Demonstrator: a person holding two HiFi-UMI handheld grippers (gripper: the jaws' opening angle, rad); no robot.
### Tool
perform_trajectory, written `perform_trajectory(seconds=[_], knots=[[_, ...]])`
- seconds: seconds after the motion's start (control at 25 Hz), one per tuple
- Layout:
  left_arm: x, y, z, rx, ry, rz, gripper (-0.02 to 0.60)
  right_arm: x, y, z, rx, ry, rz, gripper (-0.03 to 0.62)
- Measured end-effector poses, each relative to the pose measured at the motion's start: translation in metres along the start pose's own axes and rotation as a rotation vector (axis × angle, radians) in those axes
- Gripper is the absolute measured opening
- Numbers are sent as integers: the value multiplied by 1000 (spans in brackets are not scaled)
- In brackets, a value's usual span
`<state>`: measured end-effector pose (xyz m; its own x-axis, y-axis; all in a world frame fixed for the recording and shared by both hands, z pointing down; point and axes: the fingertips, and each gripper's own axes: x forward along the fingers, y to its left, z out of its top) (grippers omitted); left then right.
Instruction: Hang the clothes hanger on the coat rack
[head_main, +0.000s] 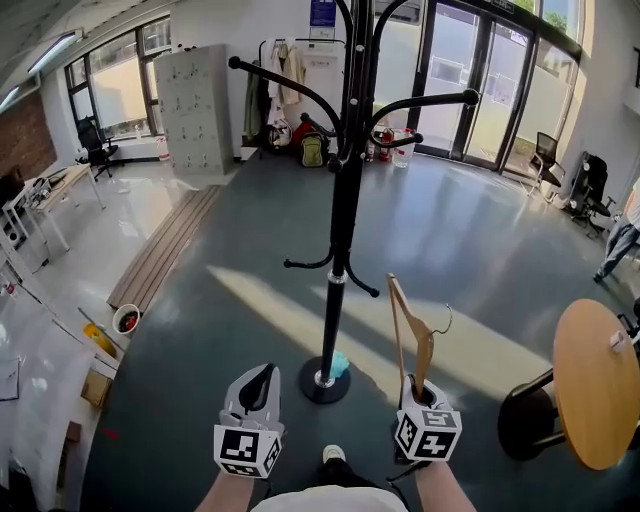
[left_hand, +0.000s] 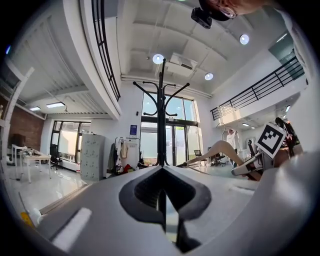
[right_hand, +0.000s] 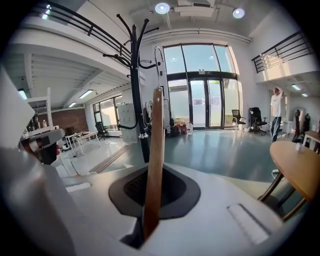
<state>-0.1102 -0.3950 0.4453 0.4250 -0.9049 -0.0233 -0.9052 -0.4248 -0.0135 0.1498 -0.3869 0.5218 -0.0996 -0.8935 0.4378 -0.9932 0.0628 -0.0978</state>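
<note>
coat rack (head_main: 345, 180): black pole up the centre of the head view, round base (head_main: 325, 382) at lower centre. curved arms with knob ends branch near the top, two small hooks lower down. nothing hangs on any arm that shows.

table (head_main: 592, 400): round, wooden, at the right edge, well apart from the rack.

hanger (head_main: 399, 320): wooden, standing near upright at lower right of centre, just right of the pole and not touching it. its wire hook (head_main: 445, 320) points right, away from the rack.

right gripper (head_main: 418, 388): clamped on the hanger's lower wooden end; its own view shows the wood running up from between the closed jaws.

left gripper (head_main: 262, 375): lower left of centre, jaws together, nothing between them.

step, as judged: carry and approach, hanging not yet done. the hanger sits far below the upper arms.

next move calls for: lift the hanger high, turn the hook toward an arm, pass it over the knob end, lower until it bears, then release.
</note>
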Motion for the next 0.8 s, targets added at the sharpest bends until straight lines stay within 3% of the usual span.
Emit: perform_trajectory(seconds=[0.24, 0.8], knots=[[50, 4, 22, 22, -26, 23, 0, 46, -15, 64, -45, -43, 38, 28], [96, 18, 12, 30, 0, 54, 0, 123, 0, 225, -147, -166, 126, 28]])
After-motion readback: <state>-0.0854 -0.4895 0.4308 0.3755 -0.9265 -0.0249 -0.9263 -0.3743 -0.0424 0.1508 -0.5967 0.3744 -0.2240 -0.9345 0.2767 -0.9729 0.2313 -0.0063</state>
